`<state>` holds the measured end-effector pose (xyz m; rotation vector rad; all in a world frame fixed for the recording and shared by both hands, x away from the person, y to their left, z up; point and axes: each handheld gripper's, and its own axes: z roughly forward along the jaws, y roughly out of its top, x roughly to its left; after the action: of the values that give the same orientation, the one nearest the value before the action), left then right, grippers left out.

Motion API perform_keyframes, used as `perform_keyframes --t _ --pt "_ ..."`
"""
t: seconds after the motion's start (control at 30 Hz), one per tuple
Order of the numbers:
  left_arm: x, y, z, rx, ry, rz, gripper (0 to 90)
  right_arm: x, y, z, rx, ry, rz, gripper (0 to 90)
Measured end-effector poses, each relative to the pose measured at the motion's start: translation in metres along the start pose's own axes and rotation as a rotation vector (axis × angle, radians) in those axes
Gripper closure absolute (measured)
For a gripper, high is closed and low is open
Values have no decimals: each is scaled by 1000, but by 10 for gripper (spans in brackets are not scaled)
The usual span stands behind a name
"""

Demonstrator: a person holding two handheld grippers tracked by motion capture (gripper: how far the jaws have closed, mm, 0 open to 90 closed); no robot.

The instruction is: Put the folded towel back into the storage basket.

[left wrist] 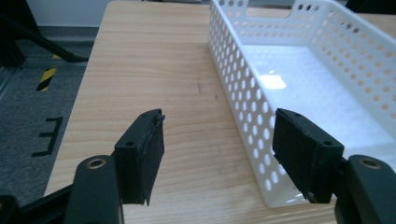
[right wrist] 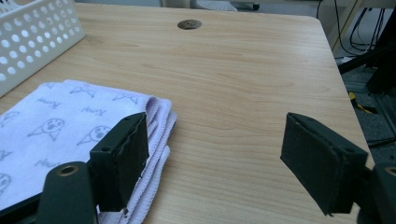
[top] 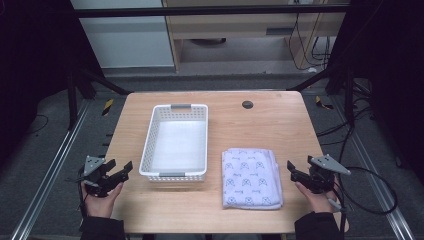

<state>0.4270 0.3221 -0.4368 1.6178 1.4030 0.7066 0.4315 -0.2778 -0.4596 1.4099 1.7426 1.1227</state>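
A white perforated basket (top: 202,145) stands empty on the wooden table (top: 260,125), left of centre. Beside it to the right lies a folded lilac cloth (top: 251,178) printed with small faces. My left gripper (top: 123,172) hovers at the table's left edge, open, its jaws wide apart over bare wood just left of the basket (left wrist: 243,88). My right gripper (top: 293,170) is held at the right edge, open and empty. In the right gripper view its left jaw sits over the cloth's (right wrist: 60,126) near corner, apart from it.
A round cable hole (top: 247,104) marks the table's far side. Black frame struts and cables surround the table on the floor. Bare wood lies between the cloth and the table's right edge (right wrist: 261,116).
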Motion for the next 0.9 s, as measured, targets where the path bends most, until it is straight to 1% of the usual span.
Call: perform_keyframes --t 0.03,0.17,0.3,0.33,0.43,0.47,0.5,0.53,0.57,0.6,0.67,0.73,0.77,0.87,0.9 --pt "0 0 0 0 0 0 331 0 0 0 0 0 0 232" --pt "-8 3 -3 -13 -21 -4 335 3 2 -1 5 17 -7 236" --pt "-17 6 -7 -31 -34 7 343 9 4 -1 16 40 -21 251" --pt "-20 7 -9 -42 -42 9 347 10 4 -2 11 42 -24 252" --pt "-26 10 -11 -52 -55 16 350 13 8 -4 1 53 -30 251" --pt "-28 11 -11 -56 -58 22 353 15 11 -6 -10 65 -24 251" --pt "-30 11 -12 -61 -58 25 353 15 11 -6 -10 65 -24 251" --pt "-34 12 -11 -60 -60 37 354 15 12 -7 -15 65 -31 251" --pt "-34 12 -11 -60 -60 37 354 15 12 -7 -15 65 -31 251" --pt "-38 12 -11 -60 -65 44 355 14 14 -9 -17 70 -18 250" --pt "-39 13 -11 -60 -68 48 355 12 15 -9 -25 68 -18 250" --pt "-44 15 -12 -73 -75 56 354 9 17 -11 -33 66 -7 247" --pt "-44 15 -12 -73 -75 56 354 9 17 -11 -33 66 -7 247" --pt "-49 16 -12 -68 -88 62 352 8 18 -12 -39 61 -1 248" --pt "-51 16 -12 -64 -102 56 348 7 19 -12 -38 64 -2 257"
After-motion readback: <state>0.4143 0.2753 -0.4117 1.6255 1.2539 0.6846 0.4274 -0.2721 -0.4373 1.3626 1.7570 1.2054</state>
